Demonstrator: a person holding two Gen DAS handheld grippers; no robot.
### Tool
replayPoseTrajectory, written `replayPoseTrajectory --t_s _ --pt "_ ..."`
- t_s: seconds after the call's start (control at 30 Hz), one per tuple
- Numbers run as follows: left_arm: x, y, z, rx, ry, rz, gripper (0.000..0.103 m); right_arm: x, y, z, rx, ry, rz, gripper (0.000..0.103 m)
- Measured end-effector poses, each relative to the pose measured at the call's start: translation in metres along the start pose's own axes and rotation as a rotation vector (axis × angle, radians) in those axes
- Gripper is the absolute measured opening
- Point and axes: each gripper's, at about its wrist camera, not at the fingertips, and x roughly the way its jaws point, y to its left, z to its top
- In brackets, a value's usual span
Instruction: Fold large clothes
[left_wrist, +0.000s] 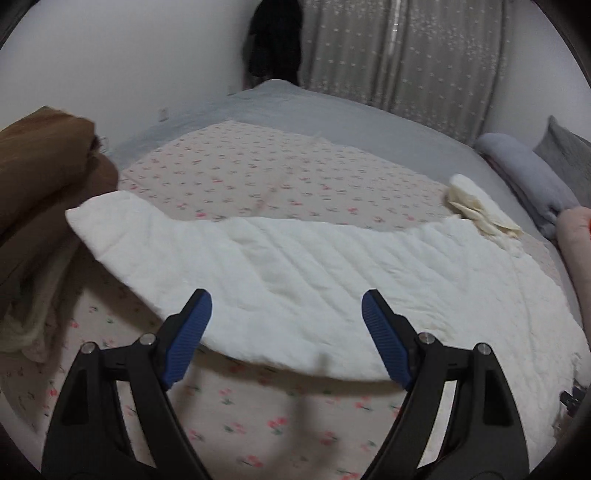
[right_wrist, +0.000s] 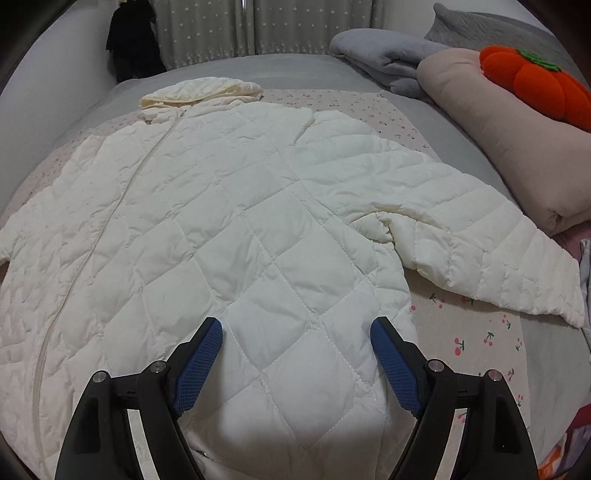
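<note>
**Quilted coat spread flat on the bed, both tongs apart above it**

Quilted coat (right_wrist: 236, 206), white and diamond-stitched, lies face up on the bed (right_wrist: 295, 70); we see its zip (right_wrist: 122, 199) running down the left part of the right wrist view, and its hood (right_wrist: 201, 92) lying flat at the far end, towards the curtain (right_wrist: 266, 26). One sleeve (right_wrist: 480, 236) stretches out to the right, ending near the flowered sheet (right_wrist: 476, 343) that covers the near part of the bed; a crease sits where the sleeve meets the body.

We hold the right tongs (right_wrist: 296, 323) over the lower part of the coat, their blue pads well apart with nothing between them; whether the tips touch the fabric we cannot tell. Beyond the sleeve lie a folded grey blanket (right_wrist: 388, 55), a long beige bolster (right_wrist: 491, 125) and an orange pumpkin-shaped cushion (right_wrist: 535, 85).

In the left wrist view, which is somewhat blurred, we see the coat (left_wrist: 314, 269) as a long white band across the sheet (left_wrist: 258, 166), its hood (left_wrist: 476, 203) at the right; the left tongs (left_wrist: 287, 295) hang over the coat's near edge, their pads likewise spread wide and gripping nothing. A brown bundle of cloth (left_wrist: 44, 158) sits at the left edge of that view; a dark garment (left_wrist: 275, 40) hangs at the wall beside the curtain (left_wrist: 402, 48).
</note>
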Motion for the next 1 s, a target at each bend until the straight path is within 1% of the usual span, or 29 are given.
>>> replayPoseTrajectory --t_s 0.07,0.1,0.13,0.17,0.2,0.23,0.3,0.33,0.4,0.53,0.63,0.73,0.83,0.9,1.0 --pt "0.028 0.029 -0.003 -0.045 0.05 0.052 0.084 0.001 -0.002 -0.001 0.012 0.002 0.011 0.084" --pt "0.042 0.043 -0.009 -0.077 0.089 0.079 0.084 0.001 -0.004 -0.001 0.016 0.003 0.016 0.084" --pt "0.058 0.055 -0.018 -0.101 0.155 0.106 0.084 0.001 -0.005 -0.001 0.019 0.004 0.021 0.084" --pt "0.075 0.063 -0.029 -0.106 0.258 0.159 0.084 0.001 -0.007 -0.001 0.019 0.007 0.026 0.084" --pt "0.08 0.067 -0.038 -0.109 0.283 0.171 0.087 0.0 -0.008 -0.001 0.018 0.013 0.026 0.084" --pt "0.074 0.065 -0.04 -0.094 0.259 0.179 0.087 -0.001 -0.008 -0.001 0.015 0.022 0.021 0.084" --pt "0.069 0.059 -0.04 -0.069 0.323 0.224 0.087 -0.005 -0.008 -0.001 0.009 0.04 0.01 0.084" --pt "0.064 0.053 -0.038 -0.064 0.33 0.214 0.087 -0.009 -0.008 0.0 0.007 0.048 0.006 0.084" --pt "0.048 0.038 -0.029 -0.031 0.307 0.158 0.087 -0.018 -0.005 0.005 -0.003 0.057 0.001 0.084" --pt "0.019 -0.006 -0.002 0.048 0.256 0.077 0.087 -0.047 0.004 0.023 -0.035 0.003 0.018 0.084" --pt "0.005 -0.042 0.018 0.073 0.246 -0.005 0.087 -0.067 0.012 0.041 -0.044 -0.022 0.051 0.085" --pt "-0.001 -0.075 0.037 0.1 0.254 -0.086 0.087 -0.081 0.018 0.058 -0.049 -0.039 0.087 0.085" --pt "-0.001 -0.108 0.051 0.139 0.262 -0.135 0.087 -0.092 0.025 0.079 -0.065 -0.059 0.124 0.085" --pt "-0.001 -0.121 0.062 0.157 0.266 -0.158 0.087 -0.095 0.03 0.093 -0.088 -0.073 0.119 0.085" --pt "0.003 -0.153 0.081 0.191 0.273 -0.188 0.087 -0.093 0.037 0.119 -0.119 -0.084 0.111 0.086"
